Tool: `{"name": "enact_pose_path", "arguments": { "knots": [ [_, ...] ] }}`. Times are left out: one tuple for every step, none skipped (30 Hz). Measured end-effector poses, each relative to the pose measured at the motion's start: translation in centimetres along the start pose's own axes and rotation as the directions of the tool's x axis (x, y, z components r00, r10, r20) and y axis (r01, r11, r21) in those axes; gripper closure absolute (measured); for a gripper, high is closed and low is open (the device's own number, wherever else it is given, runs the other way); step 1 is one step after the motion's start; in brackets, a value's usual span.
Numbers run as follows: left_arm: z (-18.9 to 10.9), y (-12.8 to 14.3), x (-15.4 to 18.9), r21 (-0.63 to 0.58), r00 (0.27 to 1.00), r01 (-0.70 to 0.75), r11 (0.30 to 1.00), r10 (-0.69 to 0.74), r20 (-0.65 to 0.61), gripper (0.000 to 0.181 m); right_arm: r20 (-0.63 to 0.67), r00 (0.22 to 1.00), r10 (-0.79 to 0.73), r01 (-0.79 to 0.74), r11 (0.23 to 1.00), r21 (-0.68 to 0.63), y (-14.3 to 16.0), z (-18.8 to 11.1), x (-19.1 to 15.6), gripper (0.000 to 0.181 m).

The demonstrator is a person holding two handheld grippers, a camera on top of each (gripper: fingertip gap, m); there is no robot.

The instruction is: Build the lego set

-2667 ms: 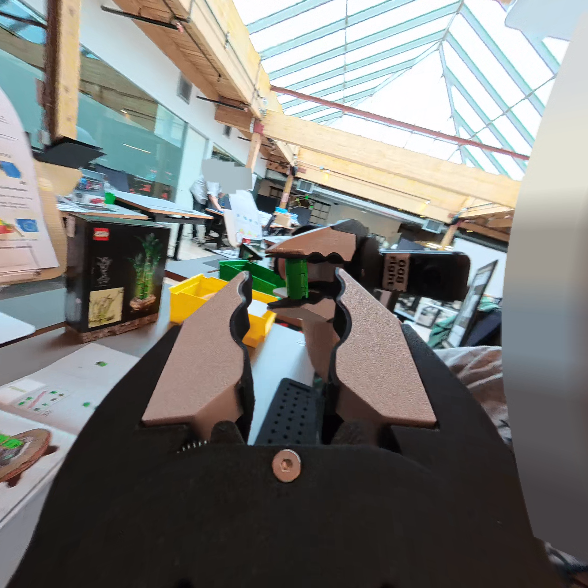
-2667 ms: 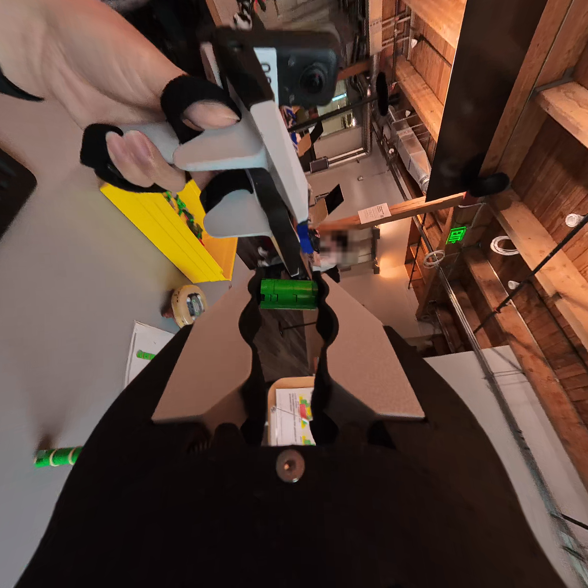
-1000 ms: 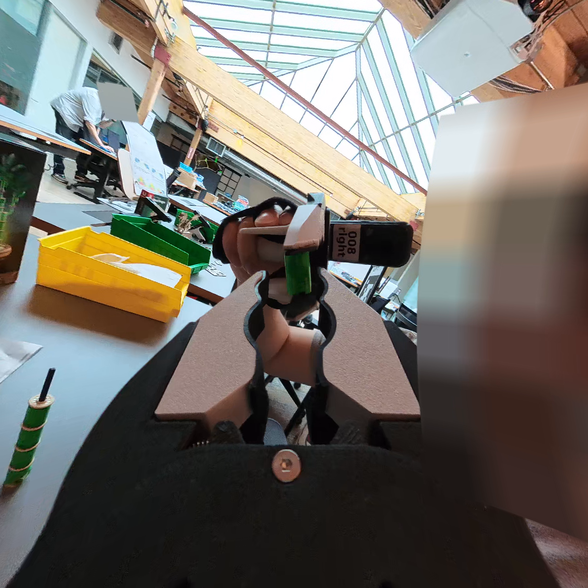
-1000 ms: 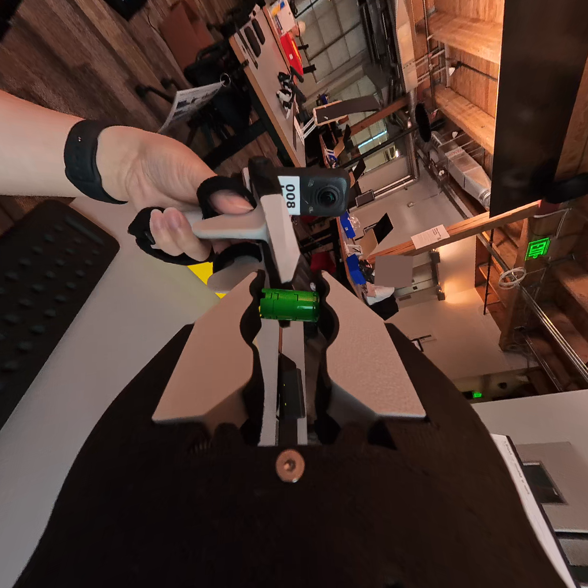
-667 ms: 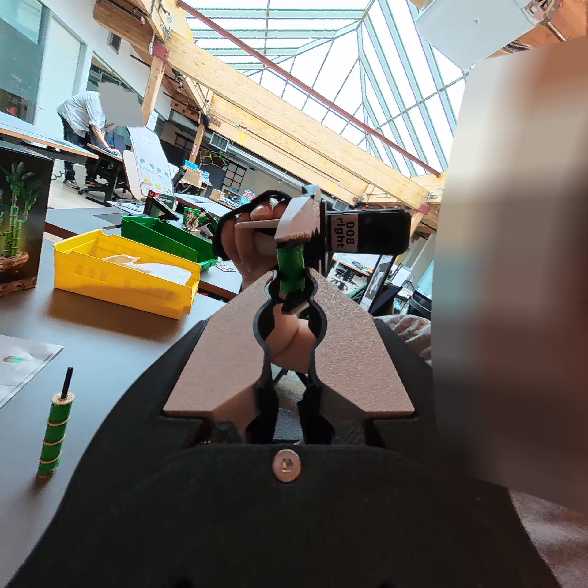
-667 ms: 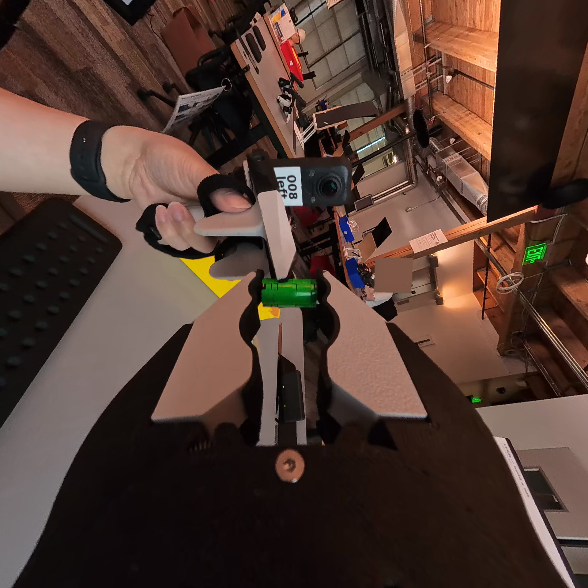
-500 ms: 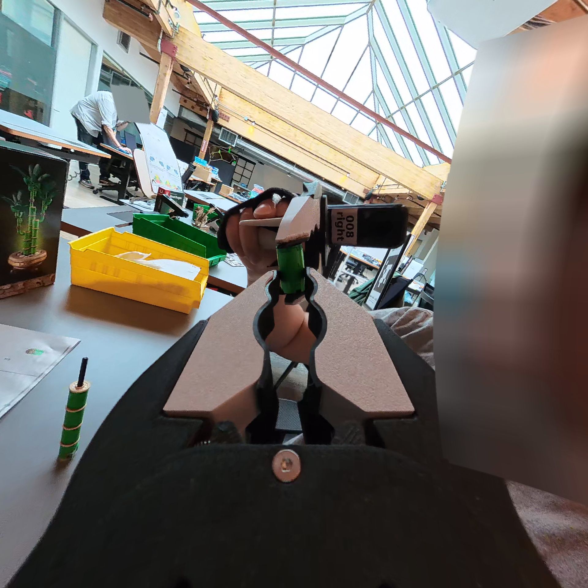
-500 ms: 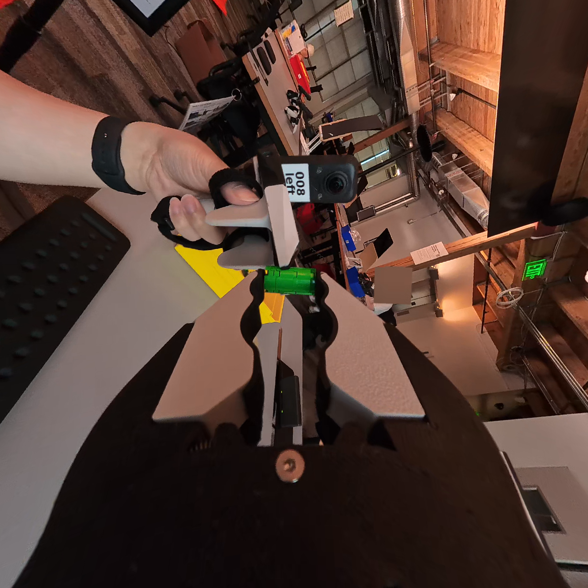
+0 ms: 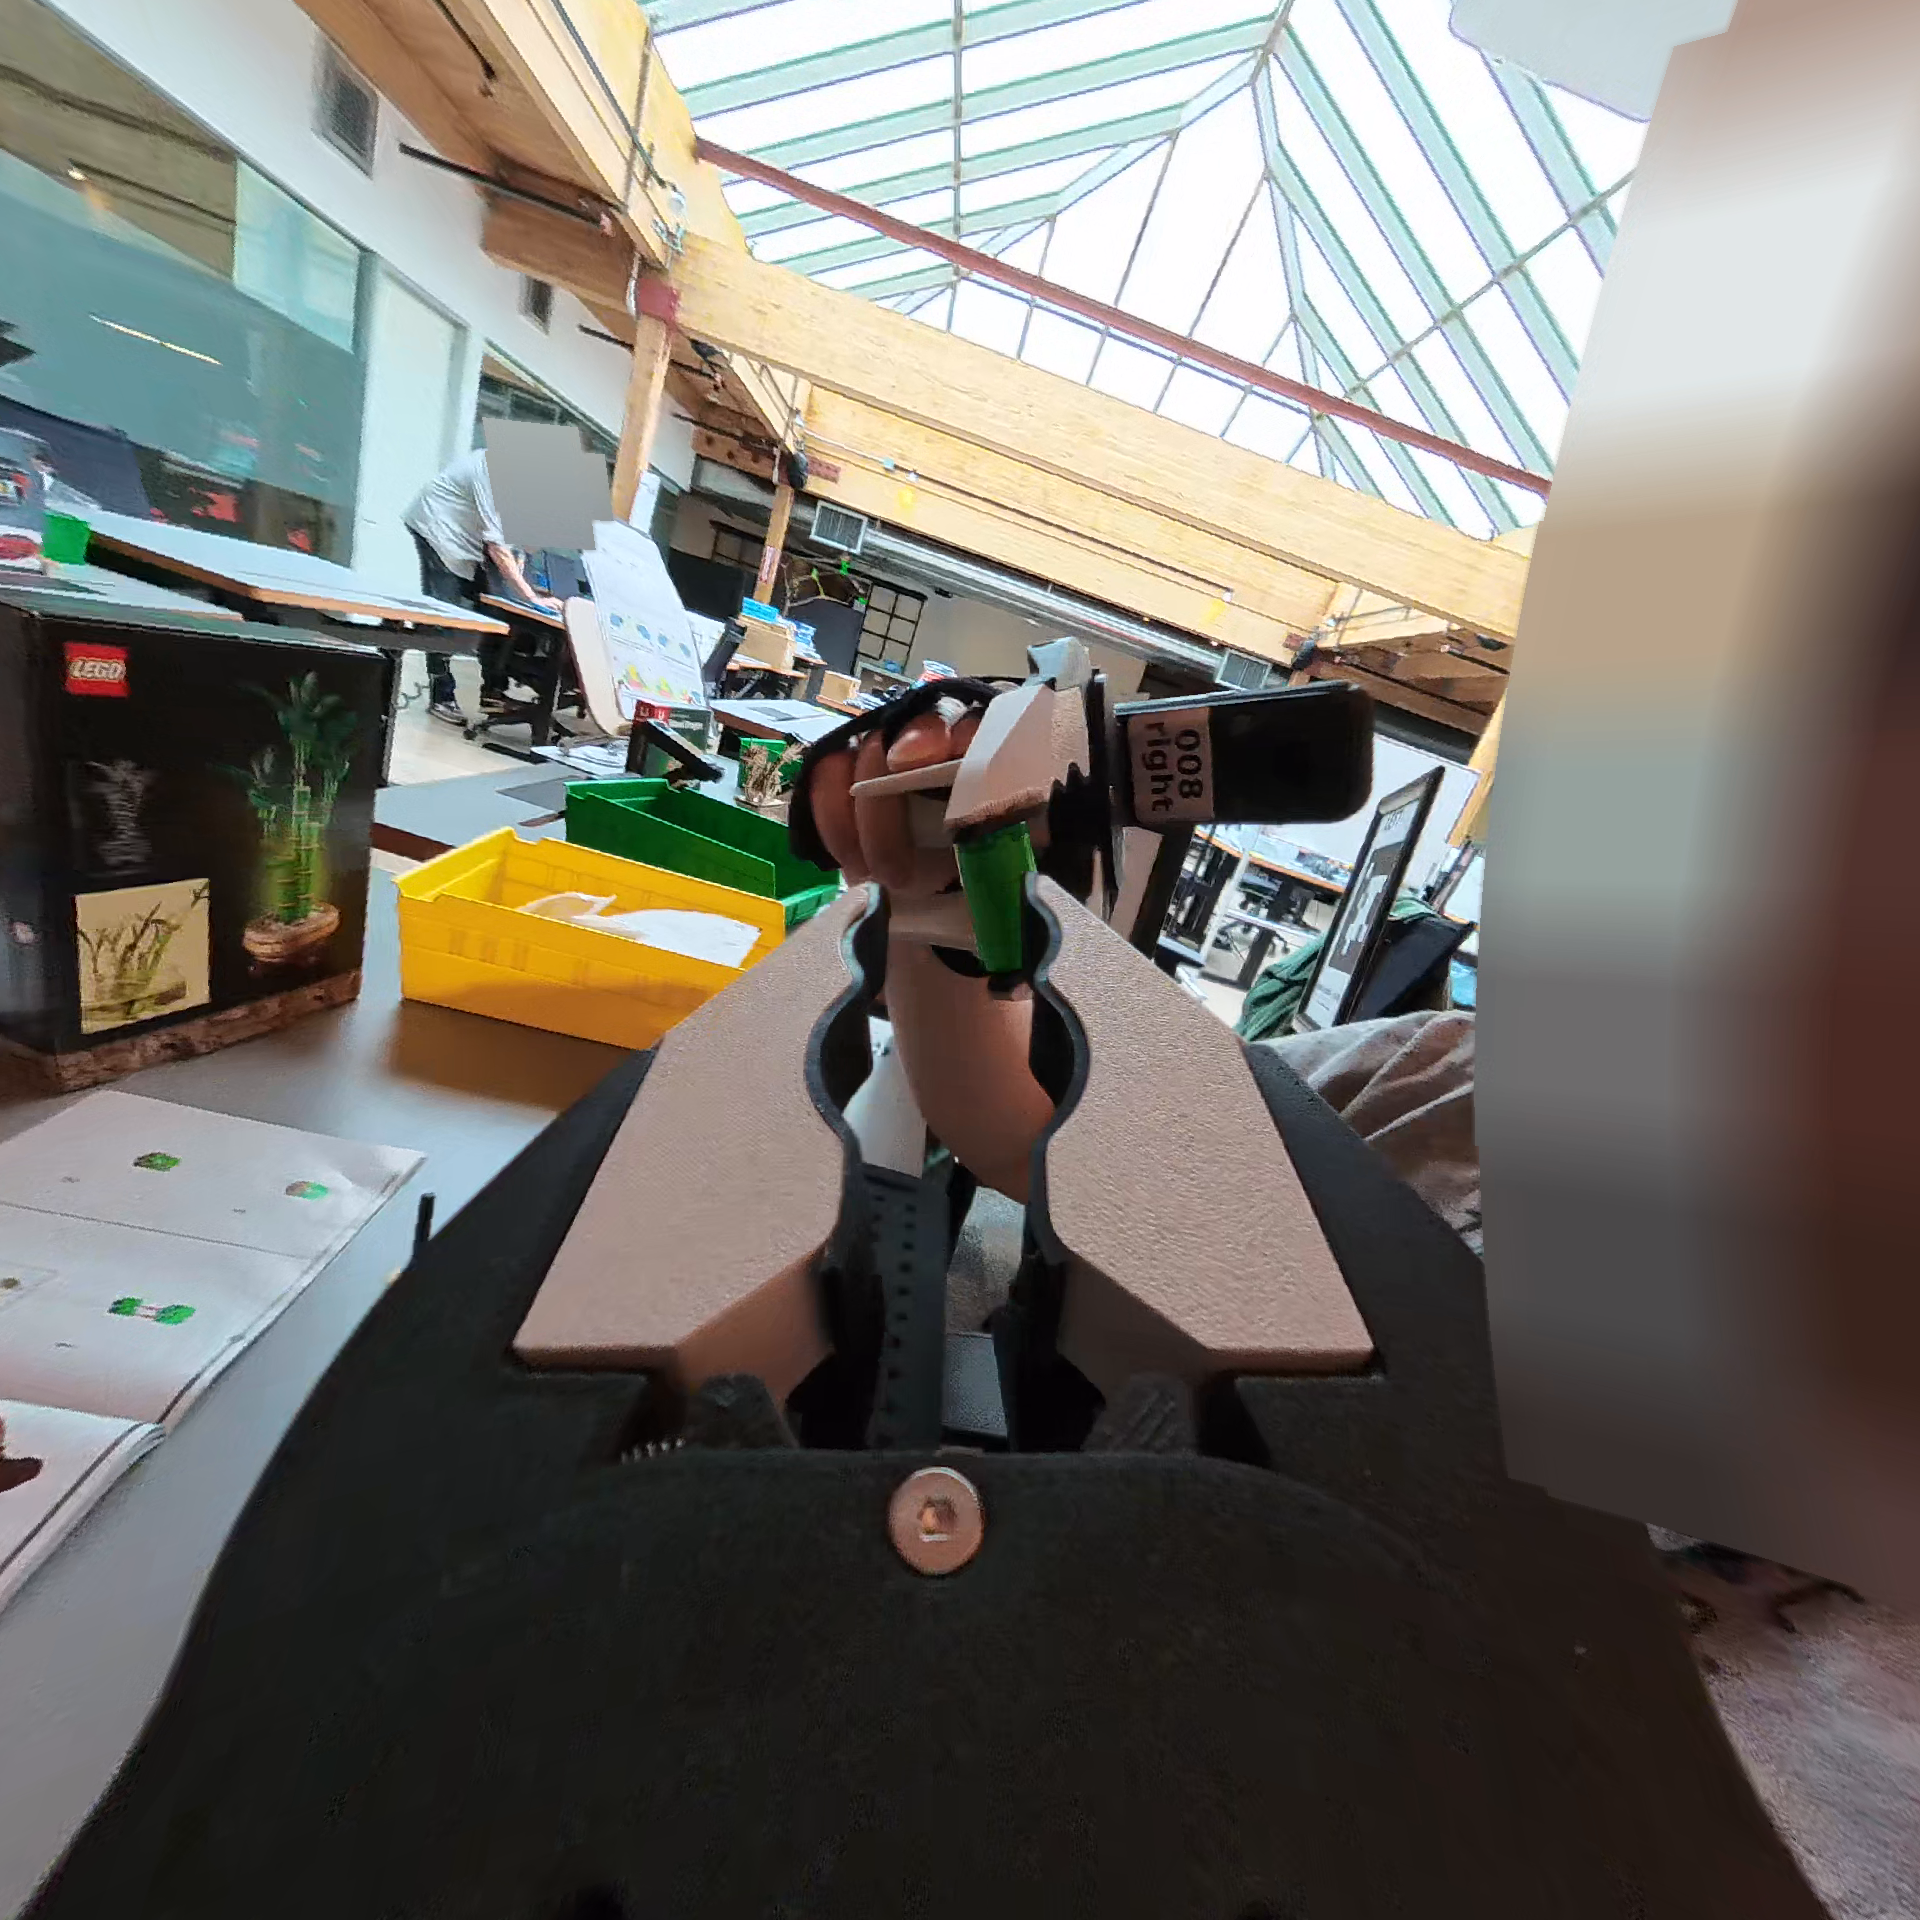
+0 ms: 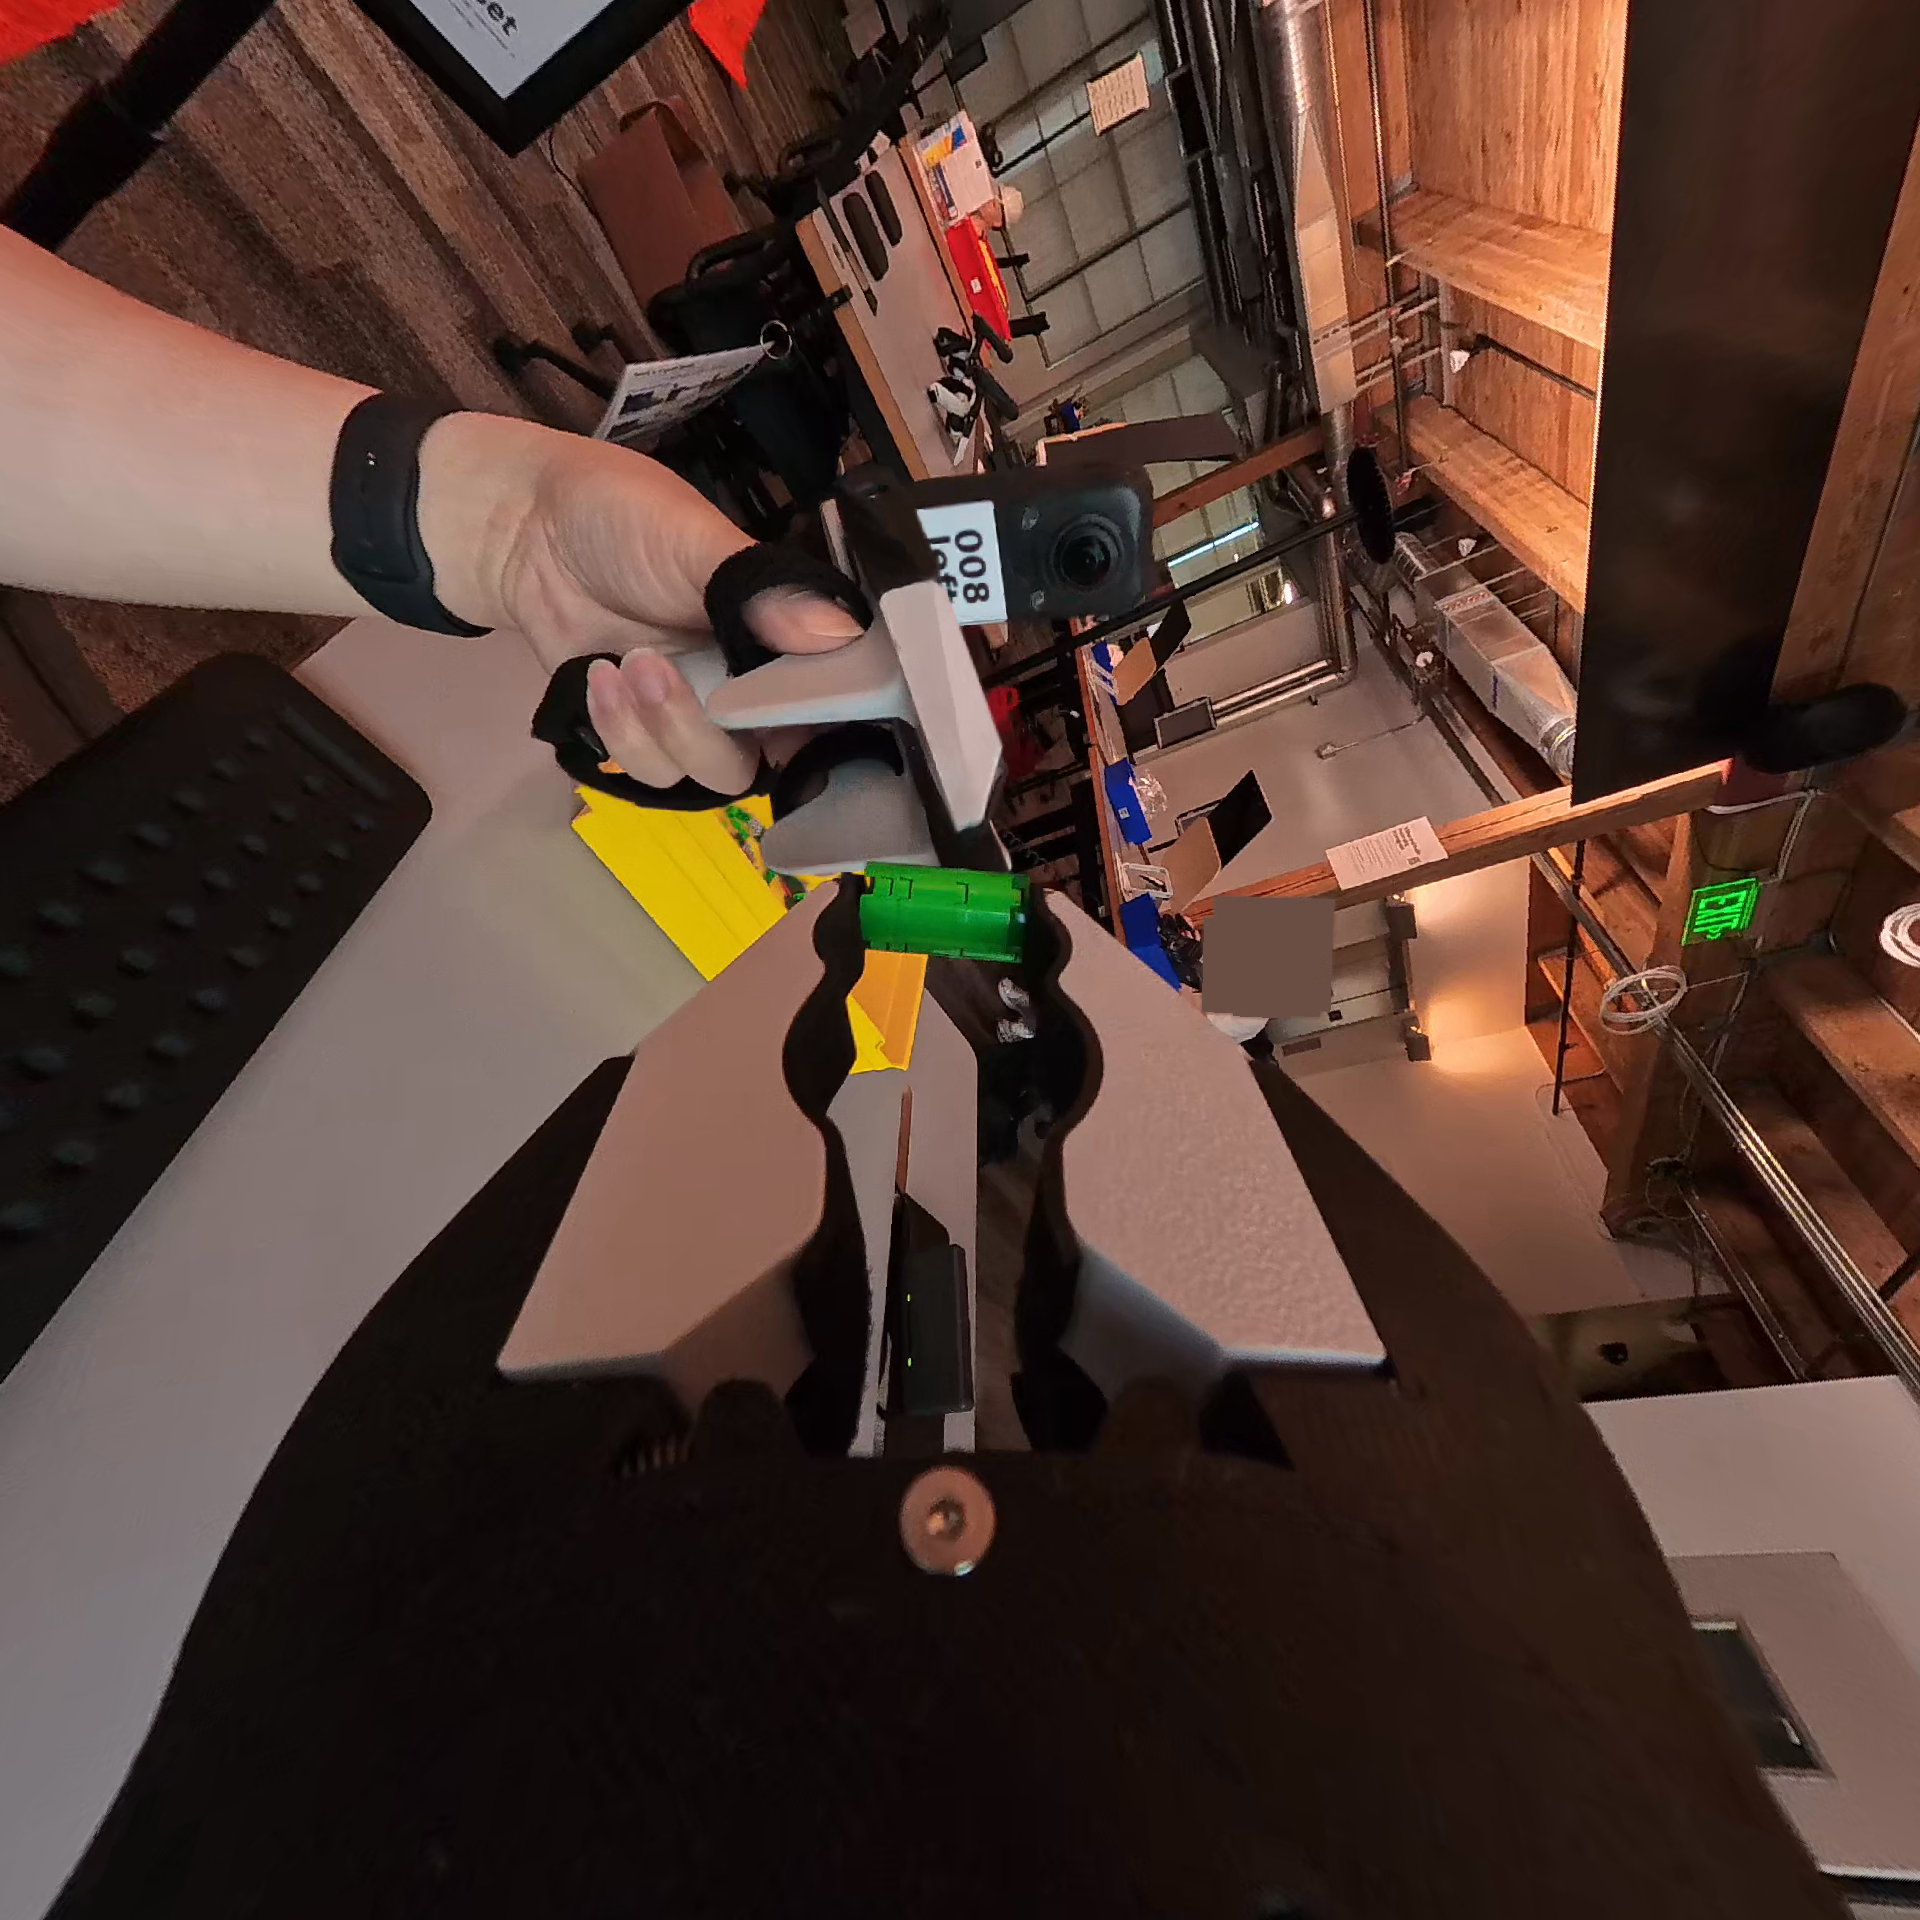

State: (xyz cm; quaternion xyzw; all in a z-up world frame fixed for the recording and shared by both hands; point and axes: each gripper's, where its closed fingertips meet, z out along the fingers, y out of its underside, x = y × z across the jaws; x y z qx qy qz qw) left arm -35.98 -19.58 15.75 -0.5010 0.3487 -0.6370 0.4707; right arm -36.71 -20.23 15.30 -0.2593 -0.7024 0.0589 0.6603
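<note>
A short green cylinder piece (image 10: 943, 914) is clamped end to end between the fingertips of my right gripper (image 10: 945, 920), which is shut on it and held up off the table. In the left wrist view the piece (image 9: 992, 904) stands tilted between the tips of my left gripper (image 9: 951, 909). The left jaws are wider than the piece, and it leans on the right-hand finger (image 9: 1049, 935). Seen from the right wrist, the left gripper (image 10: 940, 842) sits just above the piece.
On the dark table stand the set's black box (image 9: 177, 831), a yellow bin (image 9: 582, 956), a green bin (image 9: 696, 842) and an open instruction booklet (image 9: 156, 1247). A thin black rod tip (image 9: 424, 1216) pokes up beside my left gripper. A black studded mat (image 10: 156, 935) lies at the left. The tips of both grippers are at nearly the same place.
My left jaws, which were close around the green piece, have widened. The left view has swung left, bringing the box and booklet in. The right gripper keeps its hold.
</note>
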Motion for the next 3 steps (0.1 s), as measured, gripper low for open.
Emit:
{"name": "enact_pose_path", "arguments": {
  "knots": [
    [-0.16, -0.09, 0.22, 0.006, 1.000, 0.017, 1.000, -0.017, -0.020, 0.157, -0.004, 1.000, -0.002, 0.002, 1.000, 0.010, -0.06, 0.03, 0.00, 0.152],
    [-0.17, -0.11, 0.58, 0.007, 0.997, 0.048, 0.999, -0.047, -0.054, 0.154, 0.005, 1.000, 0.004, -0.004, 1.000, 0.017, -0.09, 0.08, -0.15, 0.152],
    [-0.06, 0.04, 0.86, -0.003, 0.993, 0.083, 0.997, -0.083, -0.085, 0.152, -0.003, 1.000, 0.009, -0.009, 1.000, 0.022, -0.10, 0.12, -0.05, 0.152]
  ]
}}
